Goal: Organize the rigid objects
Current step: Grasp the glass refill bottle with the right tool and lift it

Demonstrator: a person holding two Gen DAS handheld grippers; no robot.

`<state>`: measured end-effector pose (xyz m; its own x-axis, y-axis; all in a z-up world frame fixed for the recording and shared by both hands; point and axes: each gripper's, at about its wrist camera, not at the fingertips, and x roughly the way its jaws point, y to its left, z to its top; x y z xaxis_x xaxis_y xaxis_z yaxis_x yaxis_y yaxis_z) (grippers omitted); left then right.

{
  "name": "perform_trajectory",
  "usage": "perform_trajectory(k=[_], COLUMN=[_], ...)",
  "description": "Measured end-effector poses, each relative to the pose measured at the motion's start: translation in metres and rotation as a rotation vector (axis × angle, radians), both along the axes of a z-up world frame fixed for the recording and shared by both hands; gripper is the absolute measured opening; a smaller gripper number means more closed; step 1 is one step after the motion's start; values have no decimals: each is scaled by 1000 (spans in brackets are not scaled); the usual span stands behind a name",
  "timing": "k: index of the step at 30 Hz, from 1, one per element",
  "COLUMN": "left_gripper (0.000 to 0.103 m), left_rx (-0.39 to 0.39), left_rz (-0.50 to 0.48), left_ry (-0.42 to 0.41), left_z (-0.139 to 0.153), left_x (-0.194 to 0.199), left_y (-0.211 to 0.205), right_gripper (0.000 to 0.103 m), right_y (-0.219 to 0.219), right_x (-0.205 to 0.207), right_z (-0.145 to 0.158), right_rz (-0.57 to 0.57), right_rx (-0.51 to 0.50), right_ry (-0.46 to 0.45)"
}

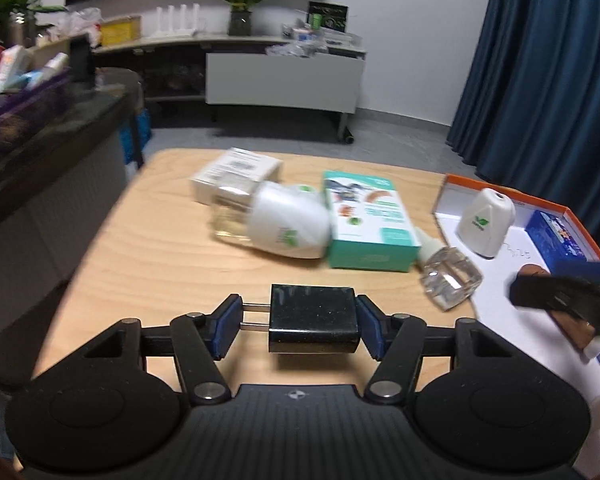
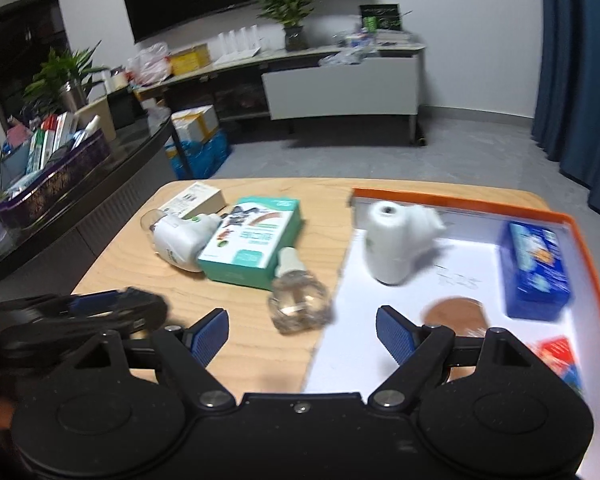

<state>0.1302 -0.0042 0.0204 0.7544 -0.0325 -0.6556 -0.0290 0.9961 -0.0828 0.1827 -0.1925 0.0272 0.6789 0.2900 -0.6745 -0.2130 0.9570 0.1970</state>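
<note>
My left gripper [image 1: 298, 326] is shut on a black plug adapter [image 1: 314, 322], its two metal prongs pointing left against the left pad, held just above the wooden table [image 1: 140, 264]. On the table lie a white box [image 1: 236, 172], a white diffuser with a clear bottle [image 1: 276, 224], a teal box [image 1: 366, 222] and a clear refill bottle [image 1: 448, 276]. To the right stands an orange-rimmed white tray [image 2: 460, 202] holding a white diffuser [image 2: 392, 242], a blue box [image 2: 536, 272], a brown disc [image 2: 456, 312] and a red packet [image 2: 558, 354]. My right gripper [image 2: 302, 336] is open over the tray's left edge, the clear refill bottle [image 2: 300, 302] just beyond its fingers.
A dark glass-topped counter [image 2: 100, 184] with a basket of boxes [image 2: 52, 184] runs along the left. Behind the table are grey floor, a low white cabinet [image 2: 340, 88] with plants and clutter, and blue curtains [image 2: 580, 80] on the right.
</note>
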Motion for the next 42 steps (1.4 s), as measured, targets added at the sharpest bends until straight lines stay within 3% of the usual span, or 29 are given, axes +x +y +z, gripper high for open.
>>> perform_trajectory(k=[12,17,23,26,28,31,32,36,39,42], left_gripper=[61,61,61,61,61,61,61,61,61,61], left_rx=[-100,-132,-150,-164,-162,-151,-147,-152,-151,-146], left_rz=[79,85,116,149,165,173,175,179,173,159], left_ry=[-34,-68,-88,-88,-87,-84,-83,-87,-93,-99], left_z=[2,3,1,0,0,-1,-2,-3,-2,-1], left_x=[-22,-24,-24,-24,-24,-22,-22,-24,-25,-27], left_y=[47,59,69,76,79,79,78,79,78,75], right_gripper=[95,96,96,95,91,58,55,52,47,39], right_y=[68,103,163,184,192,201,200,178,147,116], right_x=[81,81,89,97,101,106,108,106,100,84], right_z=[-6,3,1,-9,-19,-33,-35,-29,-8,15], right_rz=[30,280,558,652,696,687,669,544,428,337], right_rx=[-30,-44,-271,-351,-382,-493,-497,-364,-171,-40], right_ry=[75,-9,-122,-116,-97,-114,-113,-98,-82,-86])
